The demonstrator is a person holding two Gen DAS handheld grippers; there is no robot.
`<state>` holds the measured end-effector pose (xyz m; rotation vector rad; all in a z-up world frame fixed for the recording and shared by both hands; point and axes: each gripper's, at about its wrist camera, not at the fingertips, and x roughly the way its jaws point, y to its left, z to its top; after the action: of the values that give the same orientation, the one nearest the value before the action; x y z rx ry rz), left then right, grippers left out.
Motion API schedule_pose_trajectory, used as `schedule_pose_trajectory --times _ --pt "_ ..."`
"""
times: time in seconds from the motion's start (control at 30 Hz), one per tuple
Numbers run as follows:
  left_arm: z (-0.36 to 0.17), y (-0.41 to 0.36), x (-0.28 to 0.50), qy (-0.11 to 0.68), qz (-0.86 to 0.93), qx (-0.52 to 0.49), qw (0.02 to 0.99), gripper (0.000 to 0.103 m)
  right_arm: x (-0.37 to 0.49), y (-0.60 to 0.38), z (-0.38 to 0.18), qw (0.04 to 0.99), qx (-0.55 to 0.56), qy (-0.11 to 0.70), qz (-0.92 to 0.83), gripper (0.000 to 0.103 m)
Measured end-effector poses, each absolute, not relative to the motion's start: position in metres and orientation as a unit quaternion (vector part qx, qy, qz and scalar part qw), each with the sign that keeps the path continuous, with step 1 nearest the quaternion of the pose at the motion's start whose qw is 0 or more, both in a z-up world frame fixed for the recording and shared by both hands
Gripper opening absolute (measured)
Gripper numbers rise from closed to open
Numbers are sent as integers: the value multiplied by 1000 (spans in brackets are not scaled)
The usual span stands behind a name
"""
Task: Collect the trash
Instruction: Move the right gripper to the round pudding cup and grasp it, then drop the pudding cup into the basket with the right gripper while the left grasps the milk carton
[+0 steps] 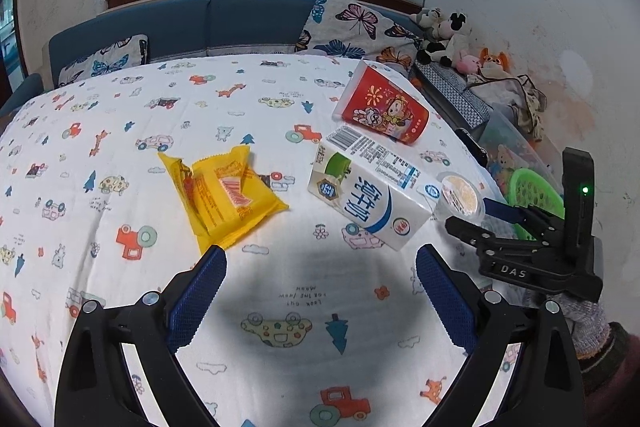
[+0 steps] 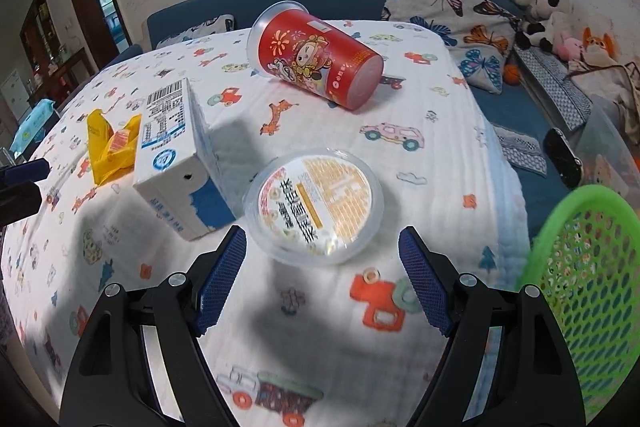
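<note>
On the patterned tablecloth lie a yellow wrapper (image 1: 224, 193), a white and blue milk carton (image 1: 366, 197), a red cup on its side (image 1: 382, 107) and a clear lidded plastic cup (image 1: 460, 195). My left gripper (image 1: 320, 263) is open and empty, just short of the wrapper and carton. My right gripper (image 2: 322, 247) is open, its blue fingers either side of the near edge of the clear cup (image 2: 316, 205). The carton (image 2: 176, 155), red cup (image 2: 316, 59) and wrapper (image 2: 110, 145) lie beyond. The right gripper also shows in the left wrist view (image 1: 504, 219).
A green mesh basket (image 2: 588, 279) stands at the table's right edge; it also shows in the left wrist view (image 1: 532, 191). A blue sofa (image 1: 240, 23) with butterfly pillows lies behind the table. Plush toys (image 1: 444, 39) sit at the far right.
</note>
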<state>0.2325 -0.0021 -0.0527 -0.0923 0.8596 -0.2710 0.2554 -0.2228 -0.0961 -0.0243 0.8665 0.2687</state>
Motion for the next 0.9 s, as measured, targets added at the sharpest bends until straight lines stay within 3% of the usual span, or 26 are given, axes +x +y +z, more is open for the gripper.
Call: schedule_pose_trajectory --times 0.13,0.3,0.9 --pt "-48 -7 239 415 -131 -46 899 93 262 -221 -99 898 -9 420 132 78" --pt "-45 -17 253 423 -126 -54 896 93 263 -220 -99 900 -8 415 131 65" --pt "-54 -65 336 518 -49 -141 842 93 224 -267 -85 912 19 391 122 65"
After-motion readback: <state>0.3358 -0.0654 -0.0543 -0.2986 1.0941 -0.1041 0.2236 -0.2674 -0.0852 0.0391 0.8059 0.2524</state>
